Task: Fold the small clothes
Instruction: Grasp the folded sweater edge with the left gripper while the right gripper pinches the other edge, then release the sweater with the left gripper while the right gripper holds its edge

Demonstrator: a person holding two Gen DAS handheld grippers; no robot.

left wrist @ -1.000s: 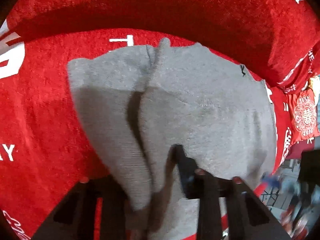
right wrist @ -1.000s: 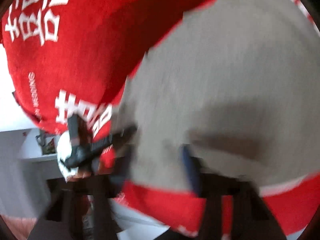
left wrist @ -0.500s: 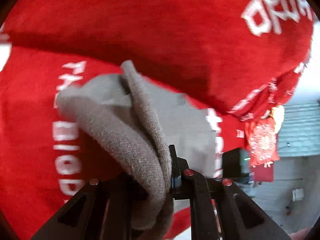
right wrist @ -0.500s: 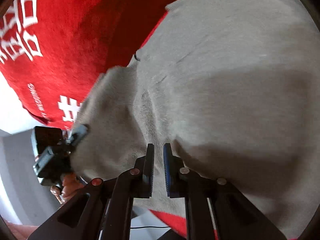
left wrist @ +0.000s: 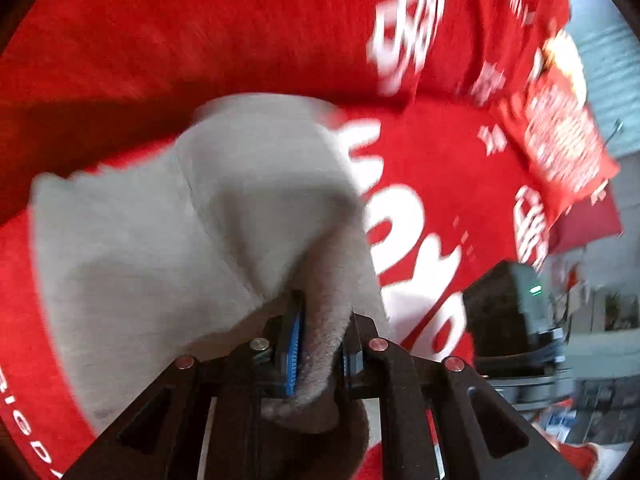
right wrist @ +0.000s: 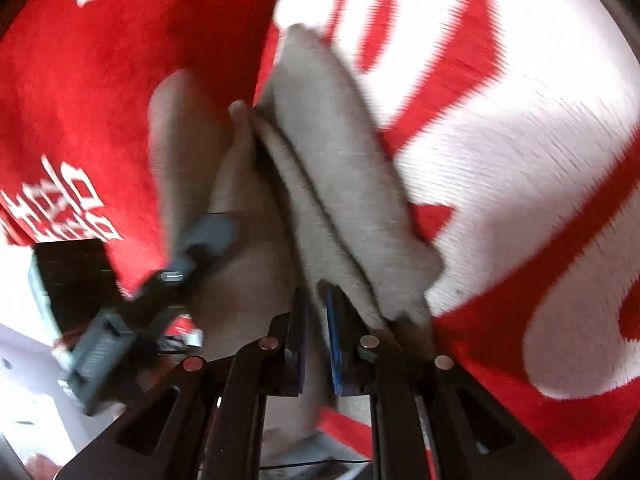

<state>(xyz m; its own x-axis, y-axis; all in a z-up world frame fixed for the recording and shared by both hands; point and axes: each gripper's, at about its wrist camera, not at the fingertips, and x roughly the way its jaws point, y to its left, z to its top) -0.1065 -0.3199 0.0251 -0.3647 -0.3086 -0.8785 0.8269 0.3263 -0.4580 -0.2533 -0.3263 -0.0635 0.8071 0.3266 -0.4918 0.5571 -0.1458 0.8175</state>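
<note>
Between the two fingers of your left gripper (left wrist: 318, 344) sits a thick bunch of the grey knitted garment (left wrist: 192, 240); the jaws stand narrow and are pressed against that bunch from both sides, with the blue pad of one finger showing bare at the cloth's left flank and the fabric sagging below the fingertips. From that pinch the garment spreads up and to the left across your left wrist view, a loose hanging sheet with a seam running down it, its far edge blurred against the red cover (left wrist: 200, 32). Beyond the cloth the red cover with its white lettering fills the rest of that view, and at the right edge a dark box with a small green light (left wrist: 508, 304) stands past the cover's border. Through your right wrist camera, the right gripper (right wrist: 316, 344) has its jaws drawn close with a slim gap, and a fold of the grey garment (right wrist: 332, 184) runs down into that gap, so the fingers grip it near its lower edge. Several layers of the cloth lie stacked just above and to the right of those fingertips, rising away as a long folded ridge. To the left of the ridge, your other gripper (right wrist: 188, 264) shows dark and blurred with cloth at its tip. Farther off lies the red cover, its large white characters (right wrist: 500, 140) smeared by motion.
</note>
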